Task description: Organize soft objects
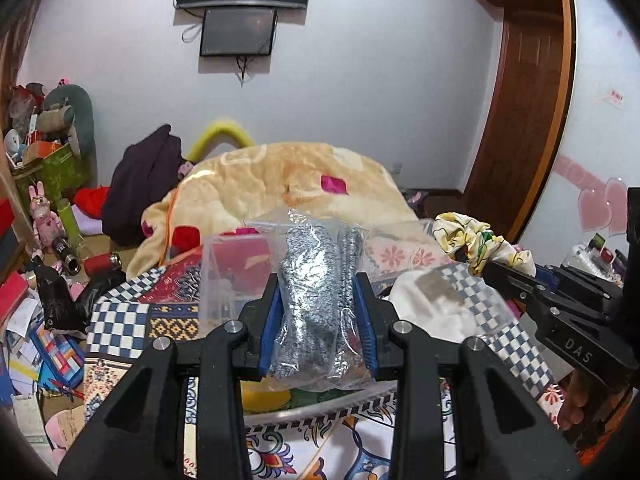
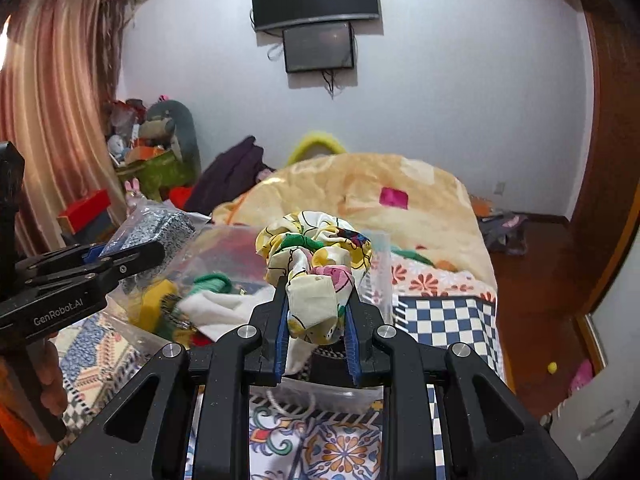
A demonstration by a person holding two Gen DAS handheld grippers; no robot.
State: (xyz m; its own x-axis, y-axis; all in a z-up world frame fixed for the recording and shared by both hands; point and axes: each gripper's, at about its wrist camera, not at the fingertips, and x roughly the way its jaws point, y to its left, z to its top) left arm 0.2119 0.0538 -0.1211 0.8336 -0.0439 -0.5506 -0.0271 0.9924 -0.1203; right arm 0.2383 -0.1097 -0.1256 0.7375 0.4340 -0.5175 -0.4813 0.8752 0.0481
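- Left gripper (image 1: 318, 312) clamps a clear bag (image 1: 316, 292) of grey speckled fabric, perhaps socks.
- Right gripper (image 2: 318, 320) pinches a floral scrunchie (image 2: 316, 252) above the bed (image 2: 440, 312).

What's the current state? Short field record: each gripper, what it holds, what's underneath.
left gripper: shut on clear bag of grey knit, lifted above the bed
right gripper: shut on floral fabric scrunchie, lifted above the bed
below: clear plastic bin holding yellow, green and white soft items
surface: bed with patterned cover
behind: peach blanket heaped on the bed
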